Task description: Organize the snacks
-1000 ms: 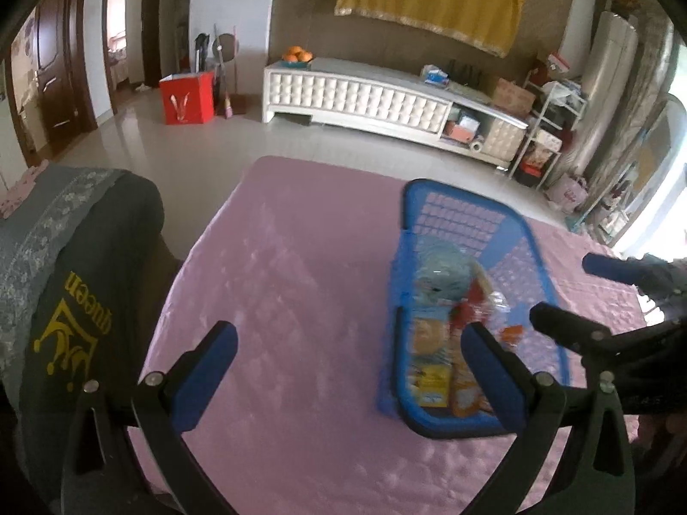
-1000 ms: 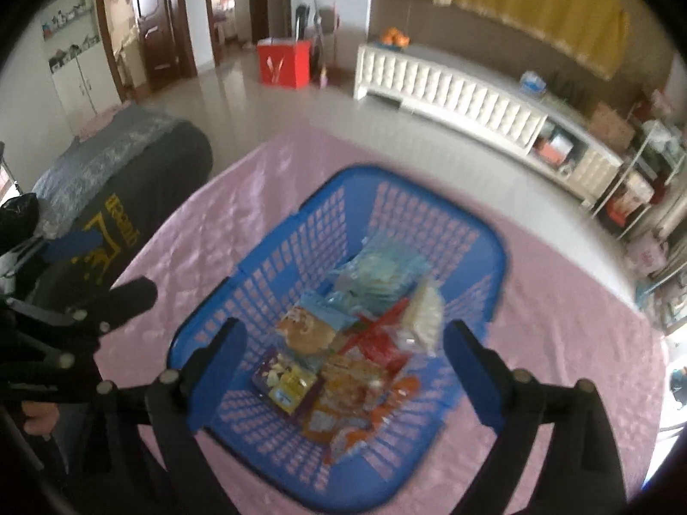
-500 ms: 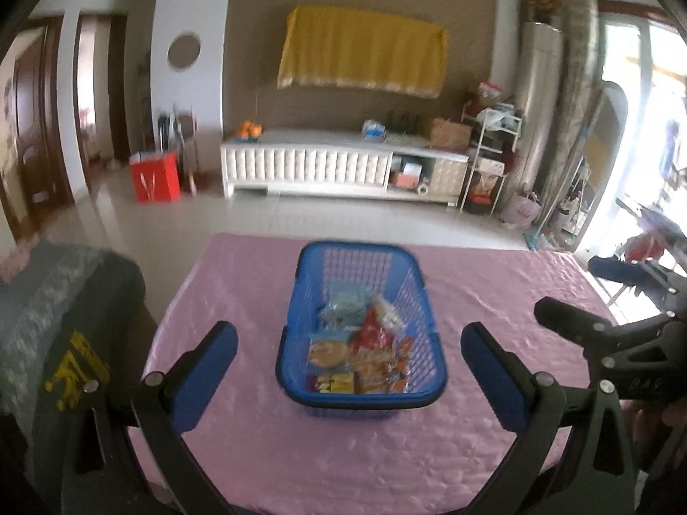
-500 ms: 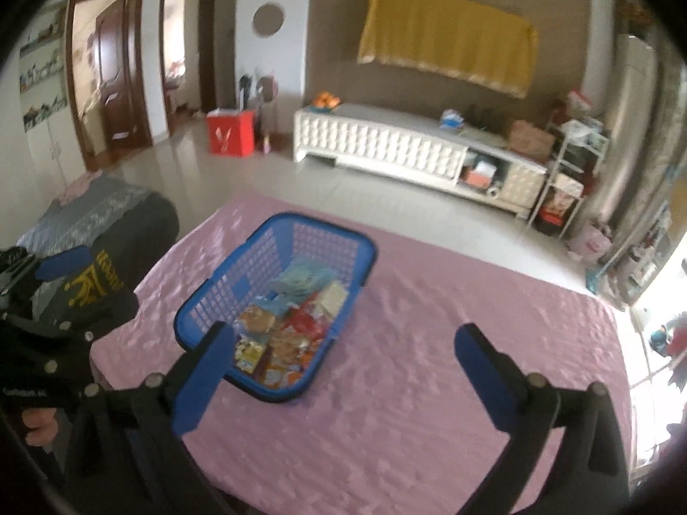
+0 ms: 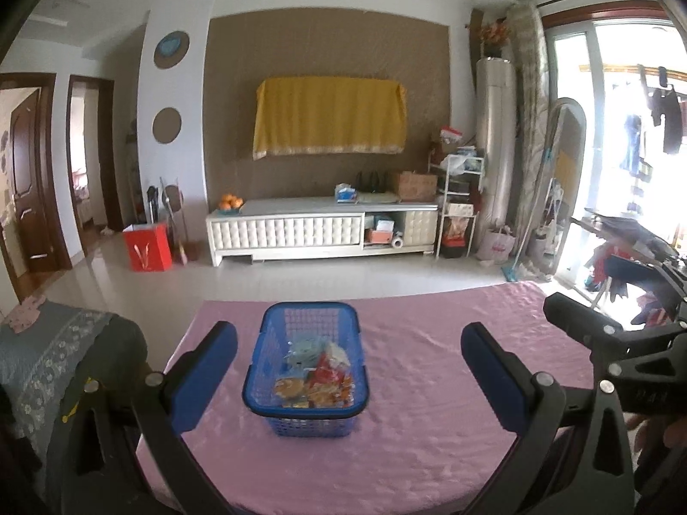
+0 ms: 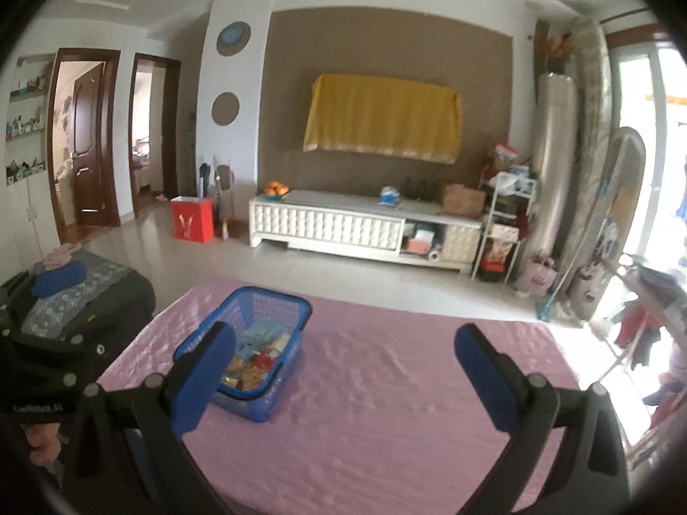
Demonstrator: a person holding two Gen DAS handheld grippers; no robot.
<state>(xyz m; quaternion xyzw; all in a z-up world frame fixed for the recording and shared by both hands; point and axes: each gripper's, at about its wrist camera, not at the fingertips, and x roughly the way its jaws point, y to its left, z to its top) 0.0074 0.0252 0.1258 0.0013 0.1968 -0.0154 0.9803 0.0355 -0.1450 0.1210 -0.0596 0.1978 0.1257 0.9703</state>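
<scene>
A blue plastic basket (image 5: 268,345) stands on the pink tablecloth (image 5: 412,386), holding several snack packets (image 5: 315,375). It also shows in the right wrist view (image 6: 275,300), with the snack packets (image 6: 257,356) inside. My left gripper (image 5: 348,369) is open and empty, held back from the basket and framing it. My right gripper (image 6: 343,369) is open and empty, to the right of the basket. The right gripper also shows at the right edge of the left wrist view (image 5: 601,334).
A dark chair with a grey cover (image 5: 47,365) stands left of the table. Beyond the table are a tiled floor, a white cabinet (image 5: 317,227), a red bag (image 5: 146,246) and a drying rack (image 5: 635,257) at the right.
Both grippers pulled back and up from over the basket. The views tilted from looking down into it to looking level across the room. Both stayed open.
</scene>
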